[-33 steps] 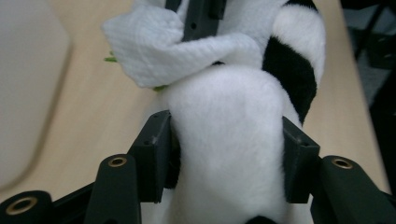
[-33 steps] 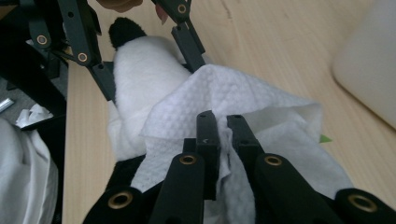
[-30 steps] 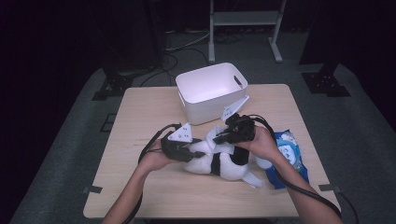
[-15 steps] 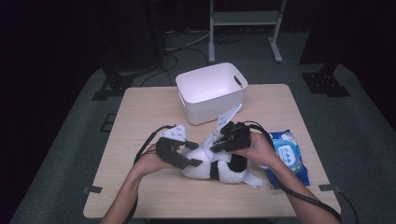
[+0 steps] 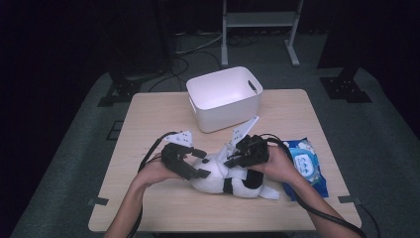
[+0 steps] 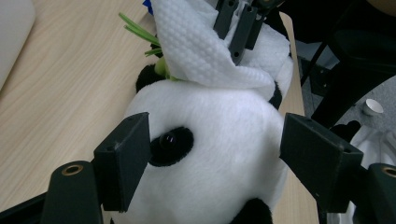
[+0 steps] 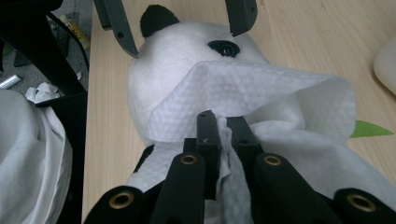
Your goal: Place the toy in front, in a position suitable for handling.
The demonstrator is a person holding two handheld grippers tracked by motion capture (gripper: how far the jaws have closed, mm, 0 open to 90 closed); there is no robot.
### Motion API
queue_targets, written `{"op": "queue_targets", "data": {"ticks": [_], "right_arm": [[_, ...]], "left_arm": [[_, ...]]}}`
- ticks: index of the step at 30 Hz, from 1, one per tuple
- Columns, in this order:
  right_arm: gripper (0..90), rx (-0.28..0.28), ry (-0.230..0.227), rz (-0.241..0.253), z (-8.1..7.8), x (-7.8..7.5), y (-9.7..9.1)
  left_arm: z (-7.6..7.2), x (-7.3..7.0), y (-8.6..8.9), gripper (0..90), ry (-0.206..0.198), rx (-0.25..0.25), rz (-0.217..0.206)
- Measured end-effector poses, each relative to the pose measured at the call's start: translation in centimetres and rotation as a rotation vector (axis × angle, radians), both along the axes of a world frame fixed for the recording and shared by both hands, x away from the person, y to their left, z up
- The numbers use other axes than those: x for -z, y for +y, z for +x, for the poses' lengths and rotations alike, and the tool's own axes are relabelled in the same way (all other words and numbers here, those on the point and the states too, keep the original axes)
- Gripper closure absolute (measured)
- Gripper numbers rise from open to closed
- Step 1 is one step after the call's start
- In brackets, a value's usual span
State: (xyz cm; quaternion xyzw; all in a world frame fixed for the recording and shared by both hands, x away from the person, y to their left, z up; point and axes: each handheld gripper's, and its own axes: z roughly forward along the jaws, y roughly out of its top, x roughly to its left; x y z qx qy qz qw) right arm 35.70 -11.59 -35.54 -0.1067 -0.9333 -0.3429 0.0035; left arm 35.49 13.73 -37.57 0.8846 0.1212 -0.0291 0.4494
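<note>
Wiping down a plush panda (image 5: 225,178) looks like the job here, and it's lying on its side on the table (image 5: 148,119), long axis running left-right in the high view, head toward the left gripper (image 5: 194,163). That gripper's jaws have just been opening; in the left gripper view they sit either side of the head with gaps showing, so nothing's being squeezed. The right gripper (image 7: 223,122) is clamped tight on a white wipe (image 7: 252,93), which drapes over the panda's body just behind the head. From the right fingers the head lies straight ahead, so probably a short push along the body's axis gets the wipe onto the face. A white bin (image 5: 225,96) sits behind, a blue wipes pack (image 5: 307,166) just beside the right hand.
</note>
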Motion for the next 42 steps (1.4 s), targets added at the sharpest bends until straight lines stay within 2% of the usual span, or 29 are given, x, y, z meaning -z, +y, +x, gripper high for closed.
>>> {"op": "queue_targets", "data": {"ticks": [2, 4, 7, 10, 12, 16, 18, 19, 20, 23, 26, 30, 34, 36, 38, 40, 42], "right_arm": [[85.1, -0.003, 0.005, -0.001, -0.1, 0.0, 0.0], [85.1, -0.014, 0.011, -0.005, -0.2, 0.0, 0.1], [85.0, -0.038, 0.017, -0.015, -0.5, -0.2, 0.4], [85.2, -0.042, -0.012, -0.029, -0.9, -0.9, 1.0], [85.2, -0.049, -0.026, -0.022, -0.9, -1.5, 1.6], [85.1, -0.046, -0.047, -0.03, -0.3, -2.1, 2.7], [84.9, -0.037, -0.046, -0.068, 0.2, -1.9, 3.0], [84.9, -0.042, -0.038, -0.088, 0.4, -1.6, 3.1], [84.9, -0.037, -0.01, -0.089, 0.5, -1.3, 3.0], [84.9, -0.039, 0.015, -0.068, 0.5, -0.8, 2.5], [84.9, -0.045, 0.044, -0.036, 0.3, -0.3, 1.9], [84.9, -0.059, 0.064, -0.011, -0.2, 0.0, 1.4], [84.9, -0.087, 0.077, -0.017, -1.0, 0.1, 1.5], [84.7, -0.101, 0.068, -0.026, -1.2, -0.2, 1.7], [84.6, -0.102, 0.028, -0.012, -1.5, -0.8, 2.1], [84.6, -0.084, 0.002, 0.005, -1.4, -1.3, 2.3], [84.6, -0.078, -0.005, -0.005, -1.2, -1.5, 2.4]], "left_arm": [[0.1, 0.2, 0.0, 23.6, 0.01, -0.002, 0.008], [0.1, 0.5, -0.2, 23.6, 0.016, 0.003, 0.036], [-0.2, 1.0, -0.6, 23.9, 0.006, 0.011, 0.065], [-0.4, 1.1, -0.6, 24.6, 0.001, 0.01, 0.08], [-0.7, 1.2, -0.6, 24.8, -0.002, 0.021, 0.087], [-1.2, 1.0, -0.7, 24.8, -0.022, 0.035, 0.11], [-1.3, 1.0, -0.6, 24.6, -0.022, 0.037, 0.107], [-1.3, 1.0, -0.5, 24.4, -0.015, 0.033, 0.101], [-1.3, 0.9, -0.5, 24.1, -0.011, 0.035, 0.101], [-1.2, 0.6, -0.4, 21.1, -0.012, 0.026, 0.086], [-1.3, 0.5, -0.5, 19.6, -0.015, 0.028, 0.09], [-1.3, 0.5, -0.7, 18.2, -0.012, 0.028, 0.091], [-1.4, 1.2, -1.1, 15.9, 0.004, 0.045, 0.118], [-1.5, 1.5, -1.3, 15.2, 0.006, 0.048, 0.131], [-1.5, 1.5, -1.4, 15.3, -0.003, 0.06, 0.144], [-1.7, 1.5, -1.4, 15.4, -0.008, 0.067, 0.15], [-1.8, 1.5, -1.4, 15.5, -0.013, 0.072, 0.157]]}}
